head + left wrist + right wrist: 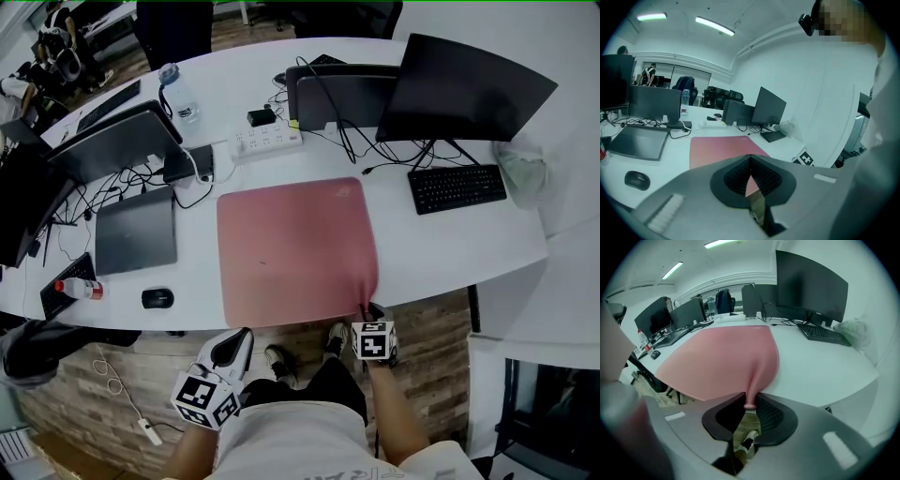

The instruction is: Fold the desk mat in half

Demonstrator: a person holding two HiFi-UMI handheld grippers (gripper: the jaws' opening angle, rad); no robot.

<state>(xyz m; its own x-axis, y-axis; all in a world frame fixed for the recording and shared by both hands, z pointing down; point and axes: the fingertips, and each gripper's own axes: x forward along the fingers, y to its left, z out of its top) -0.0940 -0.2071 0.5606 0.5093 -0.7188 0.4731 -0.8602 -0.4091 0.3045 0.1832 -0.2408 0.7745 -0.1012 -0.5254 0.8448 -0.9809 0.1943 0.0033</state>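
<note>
The pink desk mat (295,248) lies flat on the white desk (450,248), its near edge at the desk's front edge. My right gripper (368,312) is at the mat's near right corner. In the right gripper view the jaws (749,404) are shut on that corner, which is pinched and pulled up from the mat (722,357). My left gripper (239,339) hangs below the desk's front edge, near the mat's near left corner and apart from it. Its jaws (750,164) are shut with nothing in them, and the mat (719,147) lies ahead of them.
A closed laptop (136,230) and a mouse (157,298) lie left of the mat. A keyboard (457,187) and monitor (464,89) are at the right. A power strip (267,141) with cables sits behind the mat. A red-capped bottle (80,288) lies far left.
</note>
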